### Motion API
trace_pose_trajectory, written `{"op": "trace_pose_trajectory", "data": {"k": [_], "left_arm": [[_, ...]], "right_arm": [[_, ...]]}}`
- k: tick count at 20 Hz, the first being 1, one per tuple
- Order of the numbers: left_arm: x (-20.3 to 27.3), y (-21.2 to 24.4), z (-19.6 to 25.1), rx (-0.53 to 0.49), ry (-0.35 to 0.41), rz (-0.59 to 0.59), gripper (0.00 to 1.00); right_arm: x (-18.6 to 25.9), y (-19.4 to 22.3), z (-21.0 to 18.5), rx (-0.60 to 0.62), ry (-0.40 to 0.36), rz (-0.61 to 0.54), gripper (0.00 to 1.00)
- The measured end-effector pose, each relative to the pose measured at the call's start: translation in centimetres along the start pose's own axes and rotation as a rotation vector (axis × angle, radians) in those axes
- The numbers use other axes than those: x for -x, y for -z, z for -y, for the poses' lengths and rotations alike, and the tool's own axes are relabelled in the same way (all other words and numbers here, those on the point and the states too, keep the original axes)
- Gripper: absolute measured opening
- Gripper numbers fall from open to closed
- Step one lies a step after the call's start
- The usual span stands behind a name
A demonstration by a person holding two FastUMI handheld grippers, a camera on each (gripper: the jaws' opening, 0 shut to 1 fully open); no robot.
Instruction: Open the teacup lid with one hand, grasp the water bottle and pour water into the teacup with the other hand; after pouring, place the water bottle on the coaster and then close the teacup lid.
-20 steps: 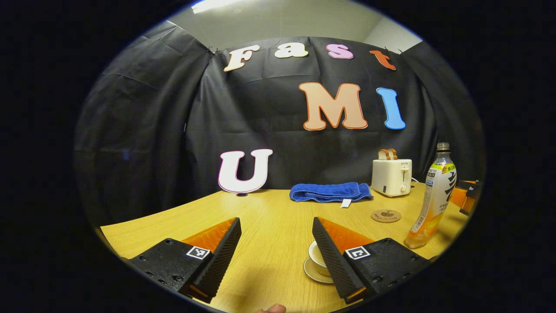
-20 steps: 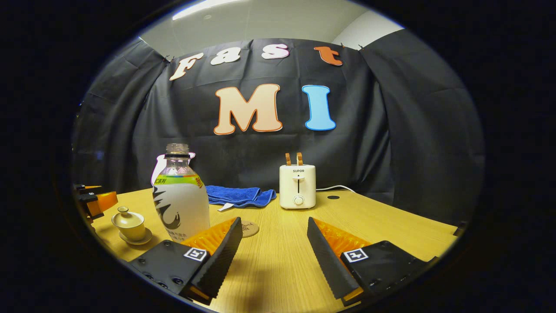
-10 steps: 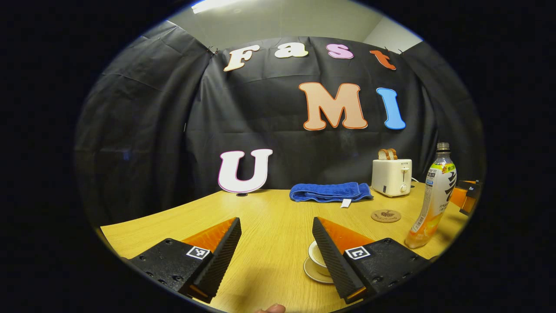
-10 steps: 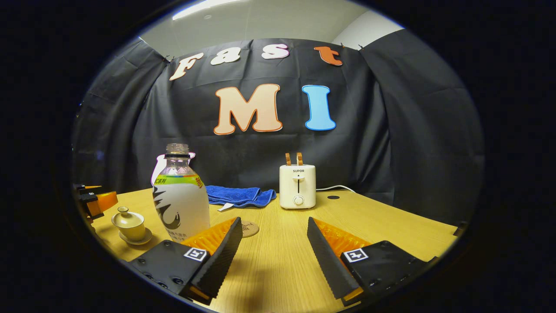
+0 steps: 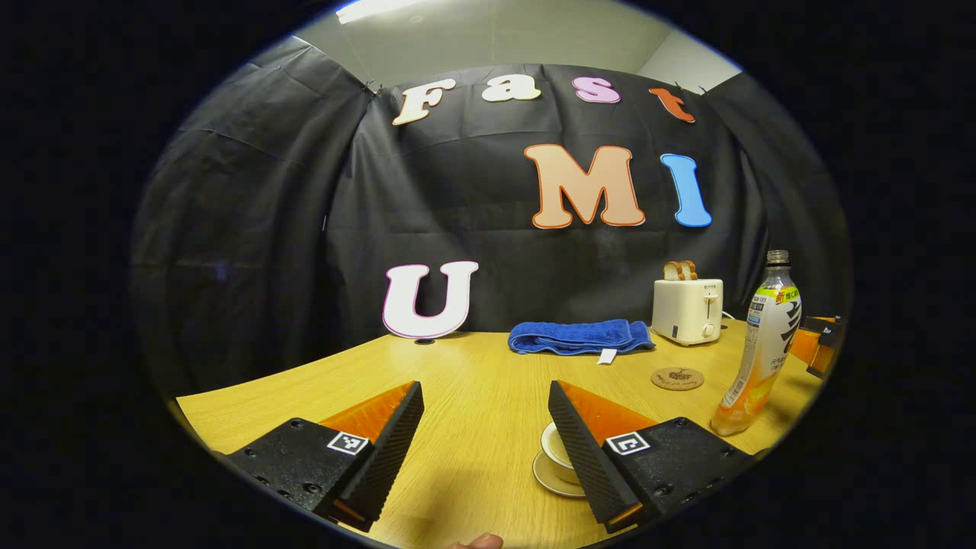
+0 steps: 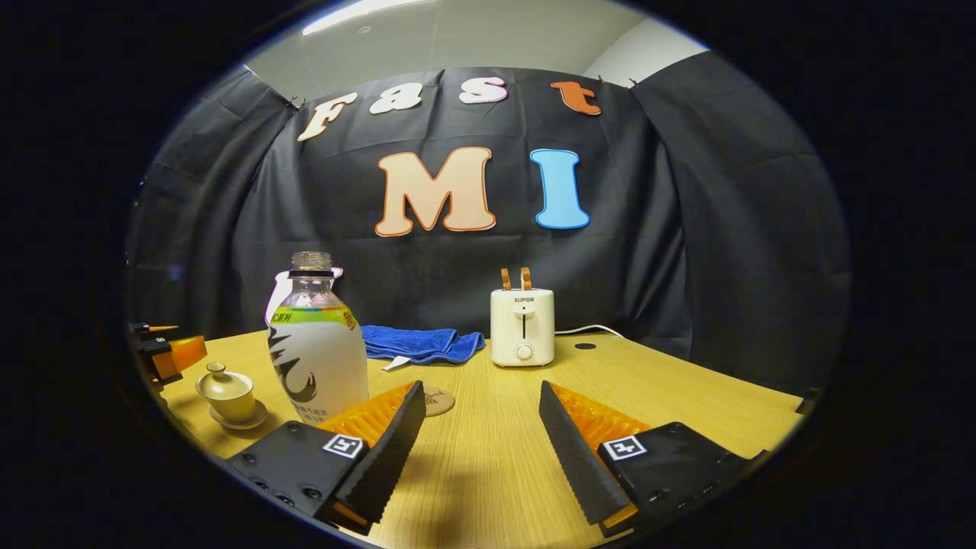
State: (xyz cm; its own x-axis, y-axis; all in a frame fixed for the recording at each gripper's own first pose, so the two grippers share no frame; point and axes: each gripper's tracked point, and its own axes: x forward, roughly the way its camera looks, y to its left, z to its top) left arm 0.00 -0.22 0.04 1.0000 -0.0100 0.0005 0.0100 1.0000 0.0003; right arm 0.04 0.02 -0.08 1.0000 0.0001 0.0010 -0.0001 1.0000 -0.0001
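A lidded cream teacup (image 6: 226, 393) on a saucer stands at the table's left in the right gripper view. In the left gripper view the teacup (image 5: 555, 448) is partly hidden behind my right-hand finger. The uncapped water bottle (image 6: 316, 351) (image 5: 760, 347) stands upright, left of my right gripper (image 6: 480, 431), which is open and holds nothing. A round brown coaster (image 5: 677, 378) (image 6: 439, 401) lies on the table past the bottle. My left gripper (image 5: 484, 431) is open, low over the table, with the teacup just to its right.
A cream toaster (image 6: 522, 326) (image 5: 687, 309) with bread slices and a folded blue towel (image 5: 579, 337) (image 6: 418, 343) sit at the back of the wooden table (image 5: 473, 381). The other gripper (image 6: 164, 352) shows at the far left in the right gripper view.
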Motion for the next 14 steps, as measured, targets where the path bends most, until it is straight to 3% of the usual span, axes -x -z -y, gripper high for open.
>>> {"op": "trace_pose_trajectory", "data": {"k": [1,3,4,5,9,11,14], "left_arm": [[0.0,0.0,0.2,0.001,0.01,0.001,0.96],[0.0,-0.1,0.4,0.001,0.026,0.004,0.96],[0.0,-0.2,0.5,0.003,0.03,0.009,0.96],[0.1,-0.5,0.6,0.006,0.036,0.02,0.96],[0.4,-0.2,2.2,0.023,0.084,0.002,0.96],[0.5,-0.1,3.1,0.025,0.116,-0.014,0.96],[0.5,0.0,4.1,0.022,0.146,-0.031,0.96]], "right_arm": [[0.0,0.0,0.0,0.0,0.0,0.0,0.97],[0.0,0.0,0.1,0.0,0.002,-0.001,0.94],[0.0,-0.1,0.1,0.0,0.008,0.001,1.0],[-0.1,0.0,0.2,0.0,0.012,0.001,0.94],[0.0,0.0,0.2,0.0,0.013,0.001,0.97],[0.0,0.0,0.3,0.0,0.014,0.0,0.93],[-0.1,-0.1,0.2,0.0,0.013,0.001,0.97]]}}
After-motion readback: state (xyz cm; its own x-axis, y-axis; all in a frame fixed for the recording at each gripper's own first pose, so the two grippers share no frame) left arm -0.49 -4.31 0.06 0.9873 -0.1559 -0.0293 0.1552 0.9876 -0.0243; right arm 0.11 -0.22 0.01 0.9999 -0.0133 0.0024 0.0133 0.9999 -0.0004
